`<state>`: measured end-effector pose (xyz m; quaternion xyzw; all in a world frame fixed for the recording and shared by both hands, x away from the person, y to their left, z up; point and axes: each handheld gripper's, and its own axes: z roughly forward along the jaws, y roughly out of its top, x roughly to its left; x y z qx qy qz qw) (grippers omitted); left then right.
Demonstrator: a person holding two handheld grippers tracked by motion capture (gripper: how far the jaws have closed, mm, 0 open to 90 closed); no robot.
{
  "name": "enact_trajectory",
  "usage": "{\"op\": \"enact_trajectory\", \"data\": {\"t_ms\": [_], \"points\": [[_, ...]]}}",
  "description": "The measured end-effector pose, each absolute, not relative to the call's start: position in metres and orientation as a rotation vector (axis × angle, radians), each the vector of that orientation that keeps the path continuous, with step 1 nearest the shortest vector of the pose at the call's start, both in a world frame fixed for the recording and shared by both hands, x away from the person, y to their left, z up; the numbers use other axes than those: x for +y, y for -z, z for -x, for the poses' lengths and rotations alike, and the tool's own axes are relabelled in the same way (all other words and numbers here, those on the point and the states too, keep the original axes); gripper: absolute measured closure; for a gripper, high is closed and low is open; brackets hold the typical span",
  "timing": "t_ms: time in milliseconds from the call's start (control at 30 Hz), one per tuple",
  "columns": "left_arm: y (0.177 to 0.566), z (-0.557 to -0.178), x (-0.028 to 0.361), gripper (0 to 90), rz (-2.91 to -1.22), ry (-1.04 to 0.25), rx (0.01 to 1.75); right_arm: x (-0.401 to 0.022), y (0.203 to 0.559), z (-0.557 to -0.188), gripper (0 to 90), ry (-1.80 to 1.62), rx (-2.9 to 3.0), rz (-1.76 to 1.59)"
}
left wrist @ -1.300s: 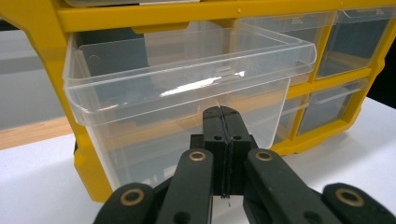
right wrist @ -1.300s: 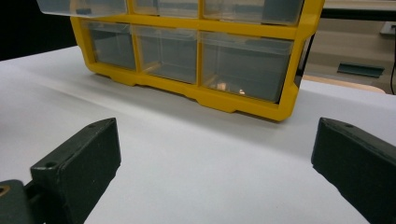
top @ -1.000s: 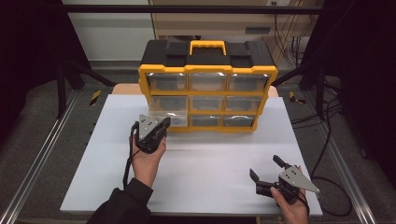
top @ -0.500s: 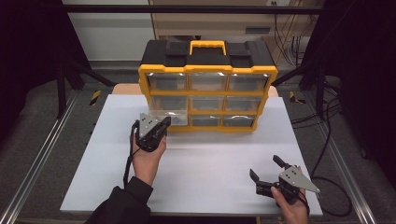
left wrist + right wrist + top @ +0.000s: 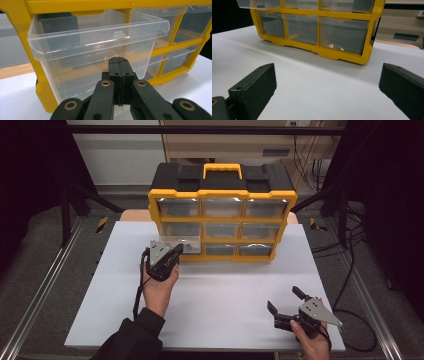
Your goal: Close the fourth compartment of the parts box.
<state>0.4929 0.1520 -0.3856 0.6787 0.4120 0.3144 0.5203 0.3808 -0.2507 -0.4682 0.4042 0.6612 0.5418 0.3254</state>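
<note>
A yellow and black drawer cabinet [image 5: 222,194] with clear drawers stands at the back of the white table [image 5: 225,285]. Its left drawer in the middle row [image 5: 178,241] is pulled partway out and looks empty [image 5: 87,37]. My left gripper [image 5: 175,252] points at that drawer's front wall, just under the lip, its jaws pressed together with nothing between them [image 5: 119,60]. I cannot tell whether the tips touch the wall. My right gripper [image 5: 284,299] rests low near the table's front right, open and empty [image 5: 327,80], facing the cabinet's bottom row [image 5: 317,30].
The other drawers are pushed in. A yellow carry handle [image 5: 222,169] sits on the cabinet top. Metal frame rails [image 5: 47,275] run along both sides of the table, and cables [image 5: 350,270] trail on the floor at right.
</note>
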Motion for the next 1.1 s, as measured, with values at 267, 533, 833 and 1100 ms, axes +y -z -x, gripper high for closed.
{"op": "enact_trajectory", "data": {"t_ms": [267,533,833,1100], "points": [[0.385,-0.4951,0.1516,90.0,-1.63,-0.748,0.982,-0.2508,0.4683,-0.3808,1.6,-1.421,1.733,-1.055],[0.3843,-0.4973,0.1517,90.0,-1.631,-0.742,0.985,-0.2509,0.4683,-0.3808,1.6,-1.422,1.732,-1.056],[0.3832,-0.4998,0.1515,90.0,-1.632,-0.742,0.988,-0.2511,0.4684,-0.381,1.6,-1.423,1.732,-1.055],[0.3824,-0.5024,0.1521,90.0,-1.63,-0.744,0.99,-0.251,0.4685,-0.3811,1.6,-1.422,1.734,-1.056]]}}
